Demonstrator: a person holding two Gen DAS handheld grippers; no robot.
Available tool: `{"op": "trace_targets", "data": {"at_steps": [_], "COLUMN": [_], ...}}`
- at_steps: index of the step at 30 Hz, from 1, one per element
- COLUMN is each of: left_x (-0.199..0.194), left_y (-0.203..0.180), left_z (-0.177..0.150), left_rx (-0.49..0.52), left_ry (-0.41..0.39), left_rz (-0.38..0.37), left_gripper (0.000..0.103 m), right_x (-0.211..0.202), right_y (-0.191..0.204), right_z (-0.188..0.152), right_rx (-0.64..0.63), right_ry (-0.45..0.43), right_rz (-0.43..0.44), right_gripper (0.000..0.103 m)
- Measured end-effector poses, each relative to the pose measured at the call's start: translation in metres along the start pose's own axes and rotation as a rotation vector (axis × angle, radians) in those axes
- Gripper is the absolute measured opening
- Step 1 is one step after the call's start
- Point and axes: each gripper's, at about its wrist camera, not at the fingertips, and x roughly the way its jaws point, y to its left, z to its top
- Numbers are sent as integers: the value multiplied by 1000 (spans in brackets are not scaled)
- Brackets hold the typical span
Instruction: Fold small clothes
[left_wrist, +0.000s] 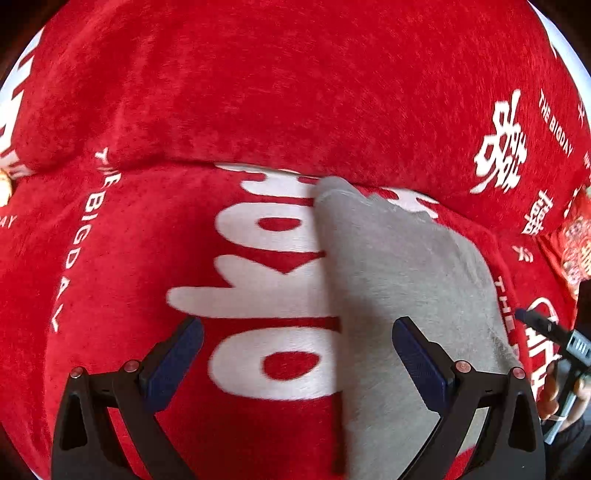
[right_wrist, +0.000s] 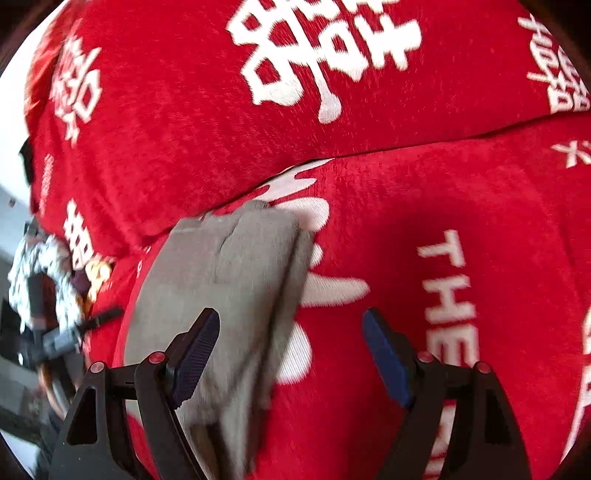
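red blanket (left_wrist: 258, 92): fills both views, white characters and "THE BIGDAY" print; a raised fold runs across the upper half, flatter part below it.
grey garment (left_wrist: 399, 280): small, folded, lies flat on the red blanket just below the raised fold. Folded edge runs lengthwise (right_wrist: 291, 295); the far corner touches the fold line.
left gripper (left_wrist: 297, 354): jaws spread wide, nothing between pads. Left finger over bare blanket print, right finger (left_wrist: 417, 354) over the garment's left part; contact with the cloth can't be told.
right gripper (right_wrist: 291, 350): jaws spread wide, empty. Straddles the garment's right edge: left finger (right_wrist: 195, 354) over grey cloth, right finger over red blanket.
clutter: patterned bits at blanket edge (right_wrist: 40, 280), blurred, can't identify.
room: open blanket right of the garment in right wrist view, left of it in left wrist view.
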Motion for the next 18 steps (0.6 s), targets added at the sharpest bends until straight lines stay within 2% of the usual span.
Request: {"op": "trace_targets", "data": {"at_steps": [4,7,9,13,18], "left_x": [-9,-14,-11,8,35], "left_y": [29,48,51,25,-33], "left_z": [8,8,7,6,4], "left_rx": [-50,-101,-98,-65,34], "left_ry": [11,11,13,56,110], "left_rz": [21,13,-32,-76,-132], "left_gripper": [102,102,102,102,102], "right_x": [-25,-42,-50,-40,9], "right_y": [-10,-37,-57,-68,-29], "right_z": [-9,-5,-2,-1,4], "right_rx": [-32,-4,61,134,117], "right_ry": [-4,-31,-41,-29,60], "right_rz": [-1,-47,-59,9,122], "right_gripper": [83,83,83,83,83]}}
